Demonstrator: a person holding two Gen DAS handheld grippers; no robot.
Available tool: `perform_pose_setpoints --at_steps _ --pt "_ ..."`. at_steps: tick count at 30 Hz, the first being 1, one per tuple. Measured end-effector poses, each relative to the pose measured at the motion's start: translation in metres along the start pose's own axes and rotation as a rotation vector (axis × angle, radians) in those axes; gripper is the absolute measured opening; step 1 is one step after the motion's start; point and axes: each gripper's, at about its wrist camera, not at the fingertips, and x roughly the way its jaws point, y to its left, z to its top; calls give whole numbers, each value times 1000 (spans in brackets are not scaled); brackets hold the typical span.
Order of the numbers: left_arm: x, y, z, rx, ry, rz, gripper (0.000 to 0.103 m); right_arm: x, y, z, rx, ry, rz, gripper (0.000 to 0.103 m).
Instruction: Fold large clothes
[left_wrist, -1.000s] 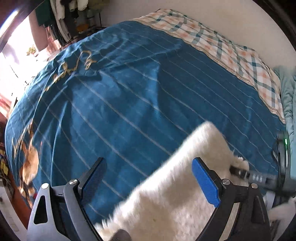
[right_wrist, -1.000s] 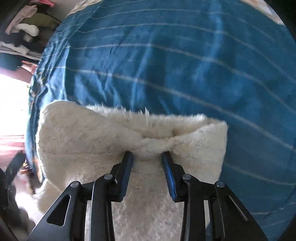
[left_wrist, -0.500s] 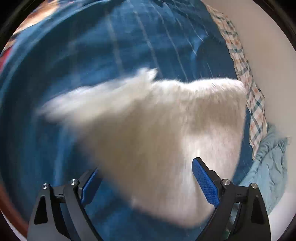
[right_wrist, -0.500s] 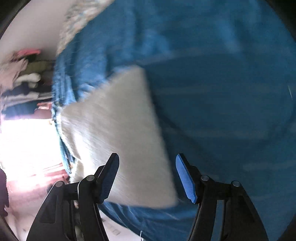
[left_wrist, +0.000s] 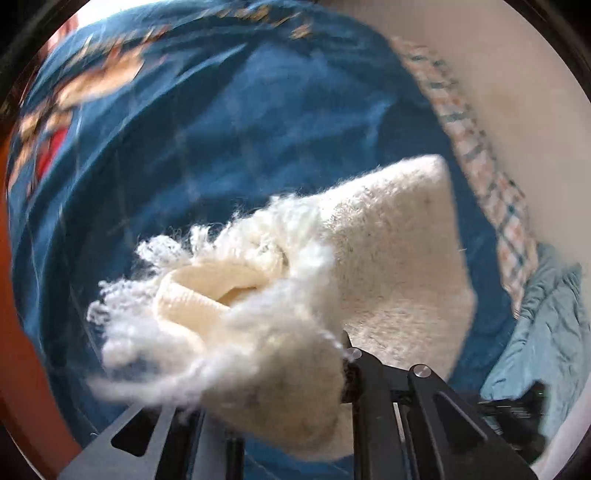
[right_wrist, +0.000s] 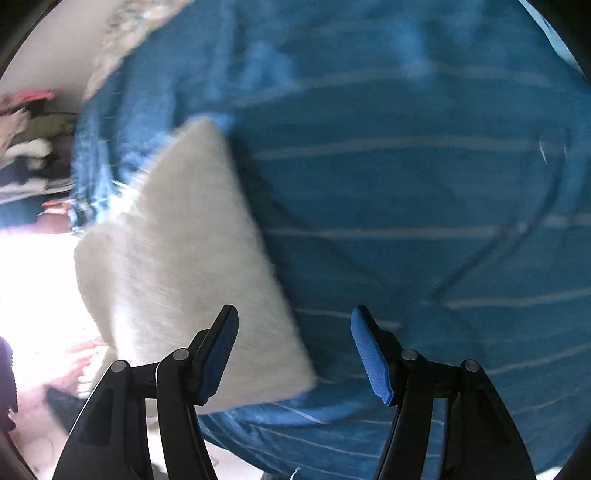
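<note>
Left gripper (left_wrist: 280, 376) just clamped on fluffy cream knitted garment (left_wrist: 388, 266), right gripper (right_wrist: 295, 350) spread empty, above blue striped bedspread (right_wrist: 406, 184)

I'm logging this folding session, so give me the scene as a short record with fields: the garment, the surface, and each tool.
garment: fluffy white sweater, bunched at the left tool
surface: blue striped bedspread
left tool: just closed, shut on the sweater's fringed edge
right tool: open, nothing between its pads, sweater beside its left finger
</note>
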Motion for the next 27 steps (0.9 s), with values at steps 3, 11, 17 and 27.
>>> perform_pose_setpoints --at_steps 3,11,17,27 --pt "31 19 8 -44 69 14 19 8 41 -6 -130 55 79 66" --pt "-17 24 5 -56 110 69 50 115 90 -17 -318 179 -201 66" --pt "-54 18 19 145 31 212 85 62 83 1 -253 109 -30 67" --pt "84 -32 80 500 265 33 85 111 5 45 -230 134 343 88"
